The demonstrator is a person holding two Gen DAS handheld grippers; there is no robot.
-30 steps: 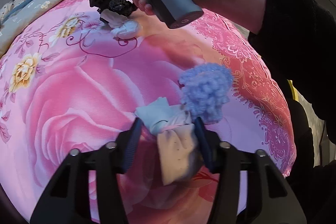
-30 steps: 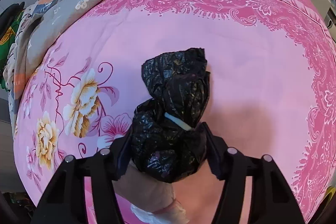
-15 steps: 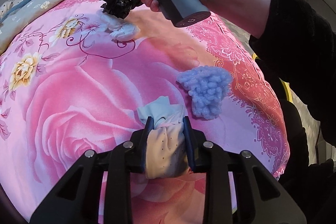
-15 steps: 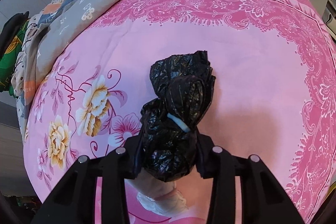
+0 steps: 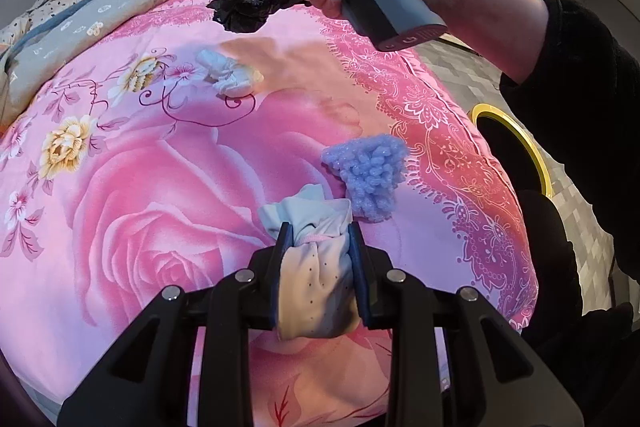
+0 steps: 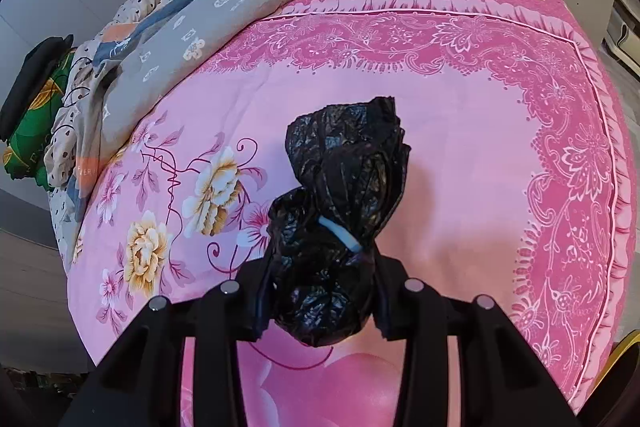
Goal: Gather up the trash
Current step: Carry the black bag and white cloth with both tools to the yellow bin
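2 pieces of trash gripped and lifted off the bed

The pink floral bedspread (image 5: 160, 187) now lies below both loads: the right tongs (image 6: 320, 303), which a second ago were still closing, are clamped on the black plastic bag (image 6: 344, 211) and have carried it up clear of the cover, while the left tongs (image 5: 318, 267) have shut on the pale cloth bundle (image 5: 316, 279) and raised it too. A blue fluffy piece (image 5: 368, 183) and a white crumpled wad (image 5: 230, 77) remain on the bed, so more collecting is likely left, perhaps into the yellow-rimmed bin (image 5: 516, 151) beside it
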